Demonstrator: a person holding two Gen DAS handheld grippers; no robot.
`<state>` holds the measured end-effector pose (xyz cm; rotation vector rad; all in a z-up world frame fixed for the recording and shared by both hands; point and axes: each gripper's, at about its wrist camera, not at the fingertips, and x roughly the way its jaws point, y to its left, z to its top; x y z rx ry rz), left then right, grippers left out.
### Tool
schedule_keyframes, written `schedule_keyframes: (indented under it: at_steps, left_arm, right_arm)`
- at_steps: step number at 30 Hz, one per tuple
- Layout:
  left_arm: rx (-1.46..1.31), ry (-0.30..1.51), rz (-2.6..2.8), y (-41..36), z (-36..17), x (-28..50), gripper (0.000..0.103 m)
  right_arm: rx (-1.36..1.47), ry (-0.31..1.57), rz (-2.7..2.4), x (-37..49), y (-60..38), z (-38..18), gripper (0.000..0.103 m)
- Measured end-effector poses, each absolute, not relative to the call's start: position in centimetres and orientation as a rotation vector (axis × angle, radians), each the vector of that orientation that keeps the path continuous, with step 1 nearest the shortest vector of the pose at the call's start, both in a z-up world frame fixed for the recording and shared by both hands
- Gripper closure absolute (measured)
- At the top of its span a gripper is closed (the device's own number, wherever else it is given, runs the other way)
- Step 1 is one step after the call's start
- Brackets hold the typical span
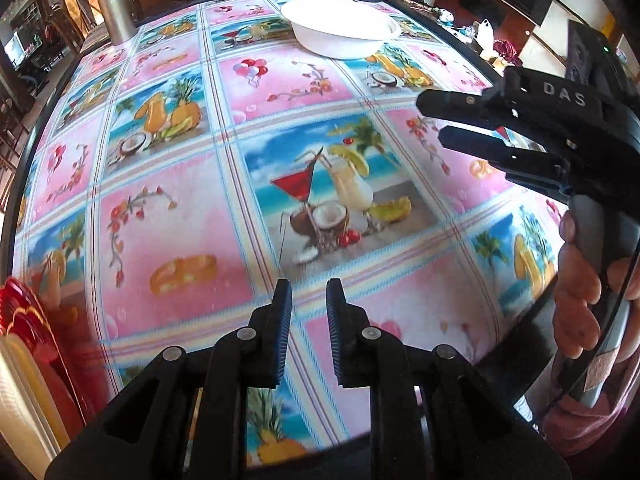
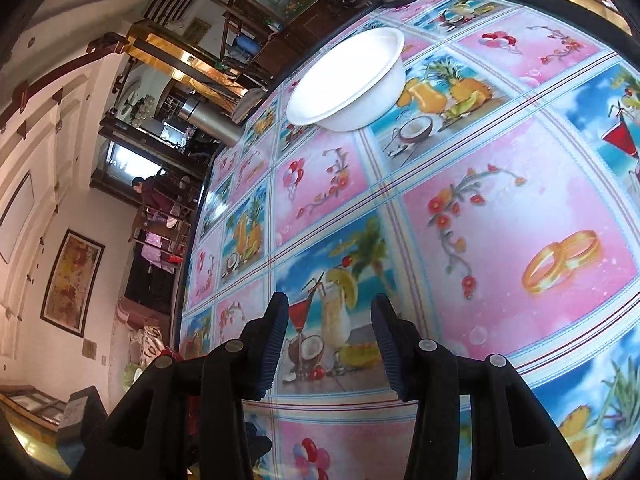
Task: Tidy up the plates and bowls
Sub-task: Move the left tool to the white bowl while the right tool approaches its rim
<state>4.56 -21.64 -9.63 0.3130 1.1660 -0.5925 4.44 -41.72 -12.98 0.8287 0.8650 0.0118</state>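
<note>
Bowl (image 1: 342, 30), plain white, upright

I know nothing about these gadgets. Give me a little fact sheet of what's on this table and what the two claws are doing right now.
Surface: table under a pink and blue cloth with fruit and cocktail pictures
Dish: one white bowl, upright, at the far side
Metal cylinders: two, past the bowl
Left claw: narrow gap, holding nothing
Right claw: open, holding nothing
Contact with bowl: none, both claws are well short of it
</note>
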Motion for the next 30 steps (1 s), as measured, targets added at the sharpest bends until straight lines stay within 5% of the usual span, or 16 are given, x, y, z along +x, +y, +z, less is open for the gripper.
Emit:
schedule_keyframes:
  at_steps: [9,11,15,30]
  left_arm:
    - [0.104,1.119,-0.544,-27.5,-5.1,17.0,0.088]
    - [0.048,1.116,-0.516,-28.7,-4.9,19.6,0.077]
    - [-0.088,1.136,-0.513,-30.4,-5.9,23.4,0.074]
    - [-0.206,1.152,-0.522,-30.5,-8.5,26.6,0.074]
  right_arm:
    - [0.862,0.730,-0.090,8.0,-50.8,-8.6,0.057]
    - [0.910,0.708,-0.084,9.5,-52.6,-8.3,0.057]
    - [1.016,0.678,-0.102,13.1,-55.9,-8.9,0.057]
    - [1.066,0.677,-0.122,15.9,-58.7,-12.4,0.057]
